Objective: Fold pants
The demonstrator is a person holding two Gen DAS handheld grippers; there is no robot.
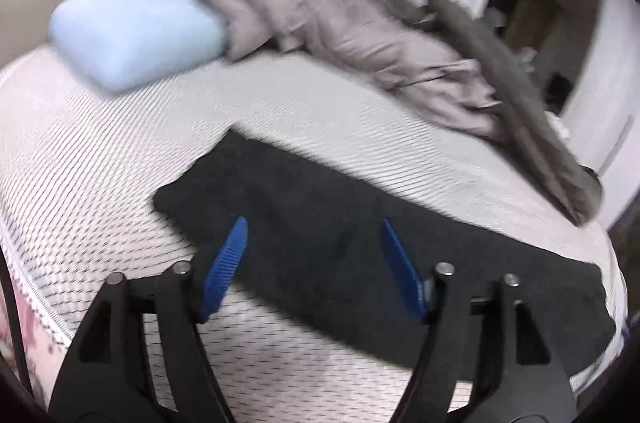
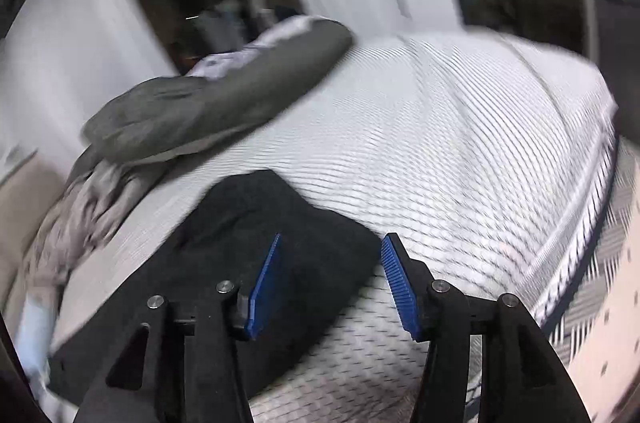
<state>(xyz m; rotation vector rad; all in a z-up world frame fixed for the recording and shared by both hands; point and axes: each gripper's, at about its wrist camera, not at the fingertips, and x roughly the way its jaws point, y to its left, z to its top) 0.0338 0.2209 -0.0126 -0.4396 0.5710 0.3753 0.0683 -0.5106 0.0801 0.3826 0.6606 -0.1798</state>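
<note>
Black pants (image 1: 340, 235) lie flat as a long strip on the white patterned mattress (image 1: 100, 163). My left gripper (image 1: 314, 235) is open, its blue pads (image 1: 224, 267) spread above the near edge of the pants, holding nothing. In the right wrist view the pants (image 2: 224, 263) lie at lower left with one end bunched. My right gripper (image 2: 330, 255) is open over that end's right edge, one pad over the cloth and the other pad (image 2: 398, 287) over the mattress (image 2: 460, 143).
A light blue pillow (image 1: 136, 31) lies at the far left. A rumpled grey blanket (image 1: 352, 39) and a dark grey cushion (image 1: 532, 119) lie along the far side of the bed; the cushion also shows in the right wrist view (image 2: 208, 103). The bed edge (image 2: 580, 207) runs at right.
</note>
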